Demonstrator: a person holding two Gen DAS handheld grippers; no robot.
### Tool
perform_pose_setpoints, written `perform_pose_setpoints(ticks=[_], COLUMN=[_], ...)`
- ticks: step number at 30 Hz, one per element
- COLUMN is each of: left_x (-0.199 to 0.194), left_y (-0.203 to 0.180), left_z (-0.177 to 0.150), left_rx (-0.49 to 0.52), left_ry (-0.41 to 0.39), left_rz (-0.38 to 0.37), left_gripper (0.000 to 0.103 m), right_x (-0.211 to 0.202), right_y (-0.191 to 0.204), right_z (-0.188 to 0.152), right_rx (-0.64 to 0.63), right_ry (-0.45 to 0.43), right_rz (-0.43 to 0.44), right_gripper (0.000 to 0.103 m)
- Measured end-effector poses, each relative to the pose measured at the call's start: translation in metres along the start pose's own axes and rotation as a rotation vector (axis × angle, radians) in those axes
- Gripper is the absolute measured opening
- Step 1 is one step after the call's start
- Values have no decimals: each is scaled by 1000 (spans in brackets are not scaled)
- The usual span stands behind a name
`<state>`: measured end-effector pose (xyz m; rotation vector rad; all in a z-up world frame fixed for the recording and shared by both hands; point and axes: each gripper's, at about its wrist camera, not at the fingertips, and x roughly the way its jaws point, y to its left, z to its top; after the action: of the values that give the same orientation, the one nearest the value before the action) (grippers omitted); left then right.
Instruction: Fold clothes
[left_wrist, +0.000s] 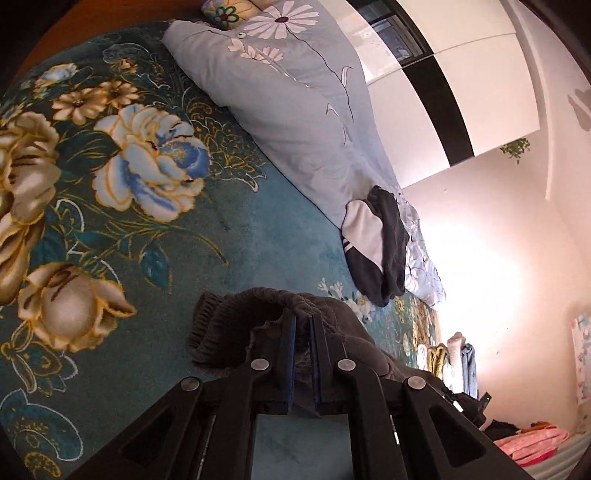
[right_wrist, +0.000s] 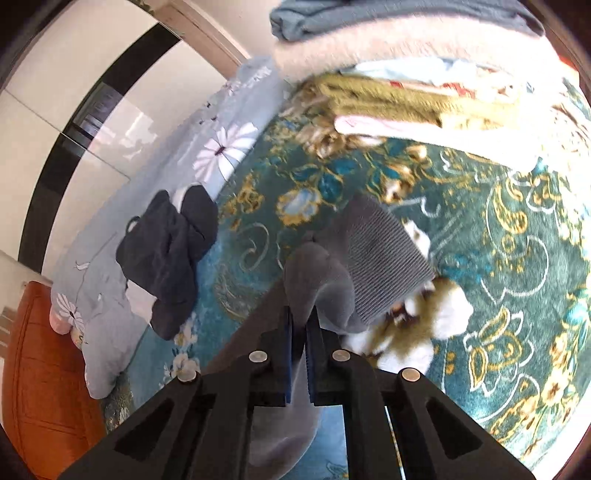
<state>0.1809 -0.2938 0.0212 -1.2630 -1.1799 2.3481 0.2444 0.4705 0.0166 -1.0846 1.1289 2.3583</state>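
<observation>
A grey garment with ribbed cuffs (left_wrist: 229, 314) lies on a teal floral blanket (left_wrist: 147, 229). My left gripper (left_wrist: 303, 321) is shut on its gathered edge. In the right wrist view the same grey garment (right_wrist: 354, 266) is held up off the blanket (right_wrist: 480, 258), its ribbed cuff to the right, and my right gripper (right_wrist: 298, 321) is shut on a fold of it. A dark navy and white garment (left_wrist: 373, 243) lies crumpled at the blanket's far edge; it also shows in the right wrist view (right_wrist: 170, 251).
A pale blue flowered duvet (left_wrist: 288, 103) runs along the bed's far side, also in the right wrist view (right_wrist: 110, 295). A stack of folded clothes (right_wrist: 406, 92) sits at the blanket's end. White wardrobe doors (left_wrist: 461, 92) stand beyond. An orange headboard (right_wrist: 40, 369) stands at the left.
</observation>
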Motion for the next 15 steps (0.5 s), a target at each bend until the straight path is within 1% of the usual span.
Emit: perform_pose_setpoints(ticks=[1,4,7,9,11,13,14,15], left_x=[9,39,56,60,63,65,65,65], left_y=[5,24,40,44,42,40,40,40], left_z=[1,3,4,5,5,5,4,4], left_rx=[-6,-58,-129,-146,-127,-101,-96,-94], left_ry=[14,72,88,88,99,111,113,115], left_rz=[29,121,156,165,198,239,257,275], left_gripper=[7,8,8,9,11,12,12,13], right_x=[-1,21,43,45,45,43,41,40], right_y=[3,-15,-34,-47,-59,-65,-67,-68], right_z=[5,8,10,0,-6,-6,-4,-3], right_rx=[-3,70,142,172,210,233,240,247], right_ry=[-18,42,99,104,114,108,99,91], right_rz=[8,-44,-92,-83,-44,-17,-8,1], right_gripper=[6,6,6,8,9,21,31,34])
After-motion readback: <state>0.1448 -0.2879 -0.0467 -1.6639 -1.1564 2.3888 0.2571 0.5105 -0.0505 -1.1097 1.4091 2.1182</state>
